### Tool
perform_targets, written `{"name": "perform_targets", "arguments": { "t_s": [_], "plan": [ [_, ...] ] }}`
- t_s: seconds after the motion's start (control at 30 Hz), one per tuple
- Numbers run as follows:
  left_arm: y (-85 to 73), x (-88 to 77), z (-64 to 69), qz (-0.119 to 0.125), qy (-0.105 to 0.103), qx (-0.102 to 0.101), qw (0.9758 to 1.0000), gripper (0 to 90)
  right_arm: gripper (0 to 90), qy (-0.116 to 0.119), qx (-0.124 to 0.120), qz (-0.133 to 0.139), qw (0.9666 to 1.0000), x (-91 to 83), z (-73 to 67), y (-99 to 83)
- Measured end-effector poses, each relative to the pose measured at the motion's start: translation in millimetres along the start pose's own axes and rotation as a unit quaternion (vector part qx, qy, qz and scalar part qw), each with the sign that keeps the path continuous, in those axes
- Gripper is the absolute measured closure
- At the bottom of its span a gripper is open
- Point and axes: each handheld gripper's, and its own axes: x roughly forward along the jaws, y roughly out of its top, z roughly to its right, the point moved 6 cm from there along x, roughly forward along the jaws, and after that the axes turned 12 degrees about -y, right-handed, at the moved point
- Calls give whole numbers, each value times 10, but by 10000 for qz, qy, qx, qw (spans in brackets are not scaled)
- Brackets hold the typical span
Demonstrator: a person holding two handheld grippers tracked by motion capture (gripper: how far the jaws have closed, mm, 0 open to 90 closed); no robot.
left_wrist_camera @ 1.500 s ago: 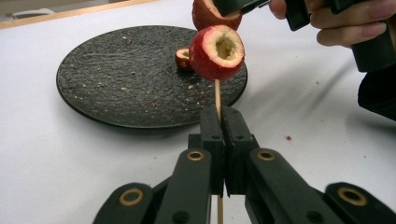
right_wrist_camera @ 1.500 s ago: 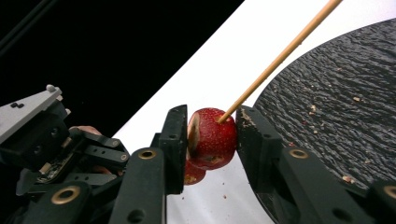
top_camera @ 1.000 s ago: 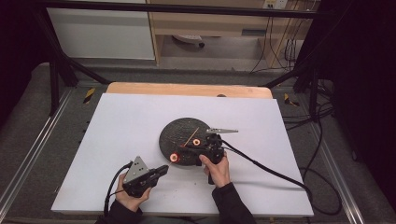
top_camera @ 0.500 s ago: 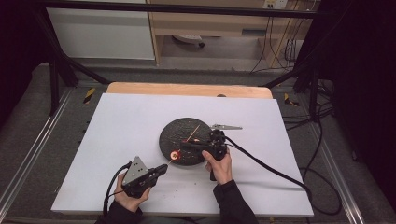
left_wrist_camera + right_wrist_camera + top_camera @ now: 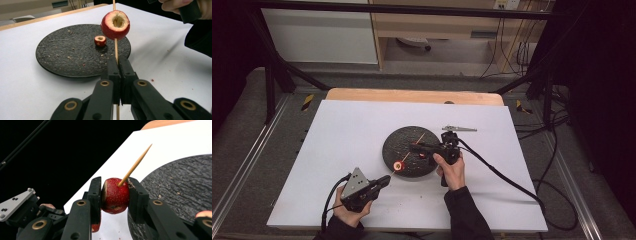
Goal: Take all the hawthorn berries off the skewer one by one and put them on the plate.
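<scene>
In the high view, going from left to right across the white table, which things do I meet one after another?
Left hand-held gripper → red fruit on the skewer → black round plate → right hand-held gripper reaching over the plate, its body in the hand at the plate's right edge → grey metal clip.

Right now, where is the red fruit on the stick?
Left gripper view: the red fruit is speared on the skewer above the left gripper, by the black plate.
</scene>
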Motion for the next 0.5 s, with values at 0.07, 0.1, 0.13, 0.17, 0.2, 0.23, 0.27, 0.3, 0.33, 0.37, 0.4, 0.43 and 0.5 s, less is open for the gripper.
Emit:
{"name": "perform_targets", "arguments": {
  "t_s": [0.07, 0.1, 0.13, 0.17, 0.2, 0.23, 0.27, 0.3, 0.33, 0.37, 0.4, 0.43, 0.5],
  "plan": [
    [4, -7, -2, 19, 15, 6, 10000, 887, 679, -20, -46, 2, 10000, -3, -2, 36],
    [8, -11, -2, 40, 24, 4, 10000, 887, 679, -29, -41, -8, 10000, -6, -8, 53],
    [9, -16, -5, 50, 32, 6, 10000, 887, 680, -33, -50, 14, 10000, -5, -12, 72],
    [11, -20, -7, 60, 33, 0, 10000, 887, 680, -36, -63, 17, 10000, -8, -13, 88],
    [10, -26, -10, 61, 39, 4, 10000, 887, 680, -43, -52, 43, 10000, -8, -11, 107],
    [10, -29, -11, 66, 38, 3, 10000, 887, 680, -46, -53, 71, 9999, -12, -3, 122],
    [10, -31, -12, 66, 40, 2, 10000, 886, 681, -48, -29, 75, 10000, -17, 1, 135],
    [9, -30, -12, 64, 38, 1, 10000, 887, 680, -56, -30, 82, 9999, -22, 8, 146],
    [8, -30, -12, 66, 37, 0, 10000, 887, 680, -65, -22, 95, 9999, -25, 12, 156],
    [7, -30, -12, 74, 37, -6, 10000, 887, 680, -76, -21, 102, 9999, -30, 18, 166],
    [7, -31, -12, 61, 39, -2, 10000, 887, 681, -85, -21, 125, 9999, -34, 24, 179],
    [7, -33, -12, 69, 42, 0, 10000, 887, 680, -94, -10, 138, 9999, -42, 29, 194],
    [9, -36, -15, 71, 40, -2, 10000, 887, 681, -111, 9, 195, 9997, -57, 42, 230]
  ]
}}
